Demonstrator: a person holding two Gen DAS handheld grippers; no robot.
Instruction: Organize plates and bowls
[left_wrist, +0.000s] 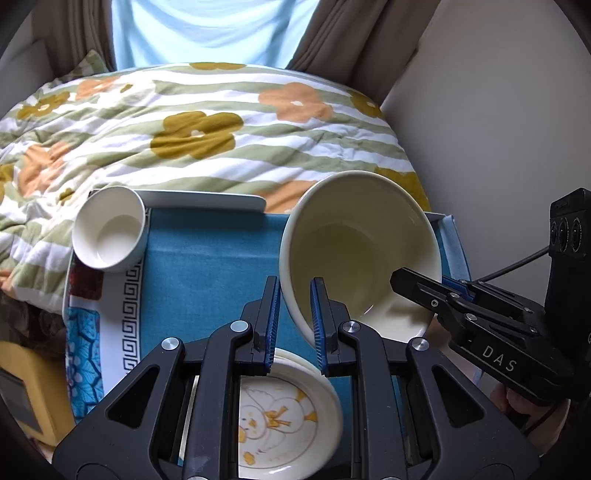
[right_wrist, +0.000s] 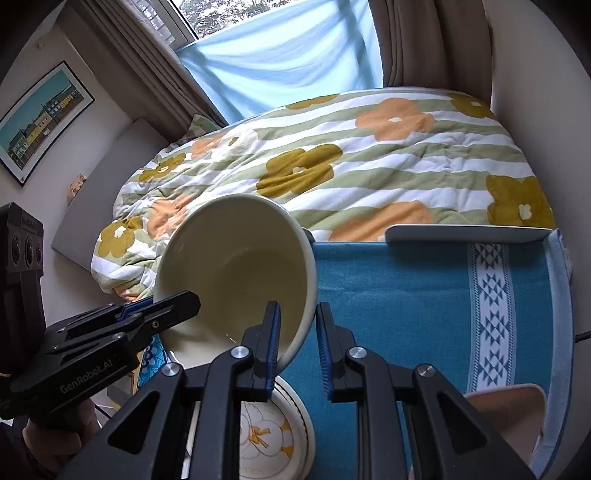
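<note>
1. Left wrist view: the left gripper (left_wrist: 293, 325) has its jaws on both sides of the rim of the cream bowl (left_wrist: 354, 247), which is tilted above the blue cloth (left_wrist: 207, 266). The chick plate (left_wrist: 284, 417) lies under it, and a small white bowl (left_wrist: 109, 229) is far left.
2. Right wrist view: the right gripper (right_wrist: 297, 347) clamps the opposite rim of the same bowl (right_wrist: 236, 269).

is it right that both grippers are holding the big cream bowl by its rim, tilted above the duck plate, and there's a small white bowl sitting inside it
Not quite. Both the left gripper and the right gripper do grip the rim of the big cream bowl, tilted above the duck plate. But it is empty: the left wrist view shows the small white bowl apart, at the table's far left.
</note>
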